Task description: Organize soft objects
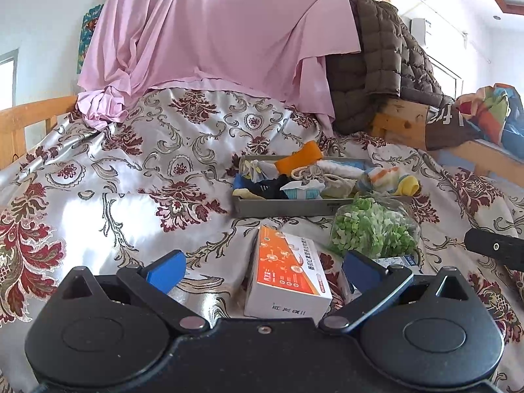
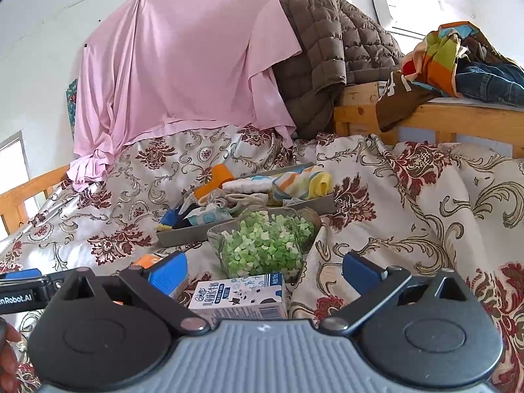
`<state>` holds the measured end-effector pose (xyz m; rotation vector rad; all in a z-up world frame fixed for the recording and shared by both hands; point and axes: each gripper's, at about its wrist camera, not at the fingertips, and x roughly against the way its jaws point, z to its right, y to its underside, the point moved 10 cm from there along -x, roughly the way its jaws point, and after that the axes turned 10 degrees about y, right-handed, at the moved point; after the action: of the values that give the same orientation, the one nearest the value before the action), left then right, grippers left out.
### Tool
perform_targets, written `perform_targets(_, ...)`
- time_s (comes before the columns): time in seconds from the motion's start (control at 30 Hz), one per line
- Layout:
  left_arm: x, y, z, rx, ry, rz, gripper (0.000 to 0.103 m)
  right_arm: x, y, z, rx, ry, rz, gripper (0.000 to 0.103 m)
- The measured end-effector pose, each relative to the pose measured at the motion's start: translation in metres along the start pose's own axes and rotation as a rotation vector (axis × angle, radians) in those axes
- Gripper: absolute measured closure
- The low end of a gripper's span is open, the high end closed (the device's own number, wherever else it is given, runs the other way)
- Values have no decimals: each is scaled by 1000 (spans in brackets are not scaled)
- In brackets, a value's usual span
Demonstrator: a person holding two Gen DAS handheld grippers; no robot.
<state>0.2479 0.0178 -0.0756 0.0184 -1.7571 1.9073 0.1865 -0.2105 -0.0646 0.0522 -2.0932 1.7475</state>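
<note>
1. Left gripper (image 1: 263, 270): low over the bed, fingers (image 1: 167, 270) spread wide, holding nothing. Orange-and-white box (image 1: 288, 278) lying on the bedspread (image 1: 131, 177) between the fingers, not touched.
2. Right gripper (image 2: 263, 270): also low over the bed, fingers (image 2: 360, 270) spread wide, holding nothing. Milk carton (image 2: 239, 294) lying on its side just ahead of the body, between the fingers, apart from both.
3. Grey tray (image 1: 281, 208): on the bedspread beyond the box, heaped with soft things. Seen in it: orange roll (image 1: 299, 157) at the back, drawstring pouch (image 1: 324, 177) in the middle, tissue pack (image 1: 303, 190) at the front, dark and blue cloth (image 1: 258, 185) at the left end.
4. Striped sock (image 1: 389, 180): at the tray's right end, yellow toe hanging over the rim.
5. Clear jar (image 1: 373, 229): full of green and white paper stars, lying tilted on the bedspread just in front of the tray's right end, near the carton.
6. Pink sheet (image 1: 213, 39): hanging behind the bed, bunched at its lower left.
7. Brown quilted jacket (image 1: 376, 62): draped over the wooden frame (image 1: 402, 121) on the right; more clothes (image 2: 458, 59) piled further right on the frame.
8. Part of a hand (image 2: 8, 357) at the lower left edge of the right wrist view, beside the left gripper's body.
</note>
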Motion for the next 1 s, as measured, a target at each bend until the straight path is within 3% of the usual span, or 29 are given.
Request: perform_targets(1.0, 5, 7, 6, -43, 21, -8, 1, -7, 15, -5, 47, 26, -39, 0)
